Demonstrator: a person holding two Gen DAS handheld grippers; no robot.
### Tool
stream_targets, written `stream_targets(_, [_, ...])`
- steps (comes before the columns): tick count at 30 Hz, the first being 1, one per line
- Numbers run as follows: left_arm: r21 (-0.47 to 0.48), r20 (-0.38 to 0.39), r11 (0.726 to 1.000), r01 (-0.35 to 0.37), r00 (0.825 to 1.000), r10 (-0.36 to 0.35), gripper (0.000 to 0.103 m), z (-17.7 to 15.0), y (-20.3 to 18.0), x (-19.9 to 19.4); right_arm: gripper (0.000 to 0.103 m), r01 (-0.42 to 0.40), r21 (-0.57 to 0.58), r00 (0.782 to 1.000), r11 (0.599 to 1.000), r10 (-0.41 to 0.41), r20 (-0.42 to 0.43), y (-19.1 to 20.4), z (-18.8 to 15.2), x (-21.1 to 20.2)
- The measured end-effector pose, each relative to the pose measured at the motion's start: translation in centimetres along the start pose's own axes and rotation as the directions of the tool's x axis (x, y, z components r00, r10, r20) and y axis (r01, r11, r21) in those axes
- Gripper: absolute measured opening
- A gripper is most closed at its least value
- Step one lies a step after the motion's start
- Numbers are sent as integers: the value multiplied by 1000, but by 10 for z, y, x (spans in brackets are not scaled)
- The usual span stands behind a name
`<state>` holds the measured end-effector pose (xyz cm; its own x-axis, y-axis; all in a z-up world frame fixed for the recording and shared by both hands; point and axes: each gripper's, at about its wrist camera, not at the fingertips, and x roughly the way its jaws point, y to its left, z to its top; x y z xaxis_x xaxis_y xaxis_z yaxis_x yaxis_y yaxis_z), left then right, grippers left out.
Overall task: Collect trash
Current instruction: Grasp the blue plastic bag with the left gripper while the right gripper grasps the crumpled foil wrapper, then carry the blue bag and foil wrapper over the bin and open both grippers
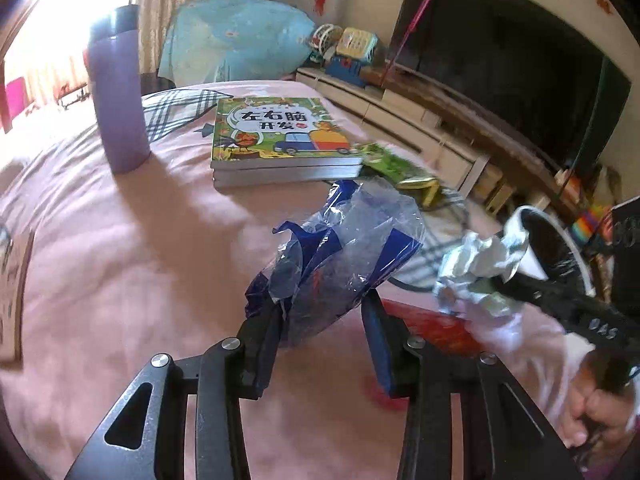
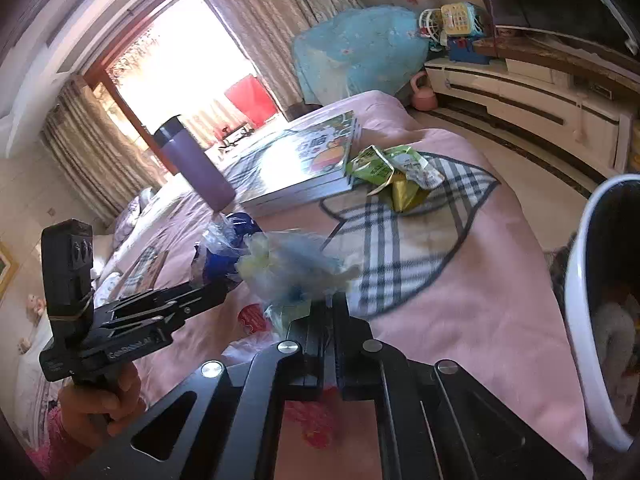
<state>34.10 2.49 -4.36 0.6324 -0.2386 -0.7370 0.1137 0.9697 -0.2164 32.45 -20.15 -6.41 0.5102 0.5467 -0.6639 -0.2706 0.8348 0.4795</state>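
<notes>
Blue-and-clear plastic, a crumpled wrapper (image 1: 340, 256), sits pinched in the left claw (image 1: 324, 316) in the left wrist view, held up off the pink bed (image 1: 120, 260). The two fingers (image 1: 264, 344) stand fairly wide, yet the wrapper fills the gap and touches both, so I judge it gripped. To the right, the right claw (image 1: 480, 280) carries a crumpled white wad (image 1: 476, 276), just beside the rim of a white bin (image 1: 560, 240) with a dark inside, which stands off the bed's right edge. Farther along the bed lie a stack of books (image 1: 280, 148), a purple bottle (image 1: 118, 92) and a green packet (image 1: 400, 172) next to the books.

From the right wrist view, the right claw (image 2: 316, 312) has its fingers pressed nearly together on the pale wad (image 2: 292, 268), blurred. The left claw (image 2: 216, 280) with its wrapper (image 2: 228, 240) is just to the left, both above the bed (image 2: 460, 300). The bin (image 2: 580, 300) is at the right, near but apart from the wad. The green packet (image 2: 392, 172) lies on a checked patch by the books (image 2: 296, 164).

Judging by this, the step in hand is carrying two pieces to the bin. Next move: bring each claw over the bin's mouth and release; the green packet remains to collect.
</notes>
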Motion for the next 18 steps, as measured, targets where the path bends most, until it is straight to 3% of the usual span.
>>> stream_targets(8, [-38,49,996,82,996,-80,38,-32,-29,-52,3,-12,-25,1000,1000,12,11,6,-33,-37])
stream_targets(18, [-5,21,986,168,986,-168,38,-52,-83,-61,3,19,34,997,999,-21,73,-25,-53,-89])
